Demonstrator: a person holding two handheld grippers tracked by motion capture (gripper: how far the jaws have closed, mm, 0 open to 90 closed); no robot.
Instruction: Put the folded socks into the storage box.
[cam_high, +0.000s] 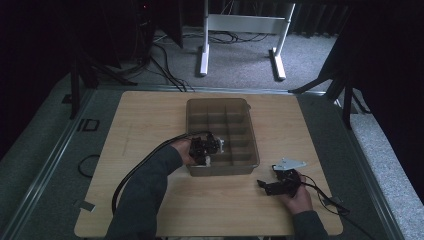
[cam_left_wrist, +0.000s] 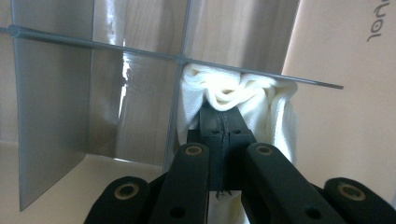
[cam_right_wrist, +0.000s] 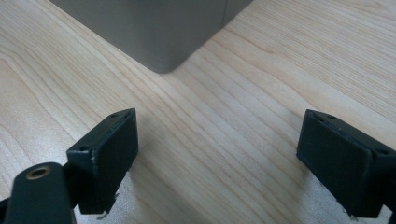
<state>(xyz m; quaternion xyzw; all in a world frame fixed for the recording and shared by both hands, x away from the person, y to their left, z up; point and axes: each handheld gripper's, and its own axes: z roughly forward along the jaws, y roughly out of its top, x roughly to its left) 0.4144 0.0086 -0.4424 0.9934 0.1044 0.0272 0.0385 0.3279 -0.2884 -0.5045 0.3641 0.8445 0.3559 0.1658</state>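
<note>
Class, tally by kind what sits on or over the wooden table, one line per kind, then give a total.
Black hand-held gripper: 2 (left, right)
Translucent grey plastic divided organiser tray: 1
White crumpled cloth: 1
Total: 4

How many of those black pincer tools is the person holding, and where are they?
2. The left gripper is over the near-left corner of the grey divided bin, shut on a white cloth. The right gripper rests open on the wooden table, right of the bin.

One table (cam_high: 150, 125), one divided bin (cam_high: 222, 135) at centre frame, one white cloth (cam_left_wrist: 233, 98), two grippers: left (cam_high: 207, 147), right (cam_high: 277, 186).
</note>
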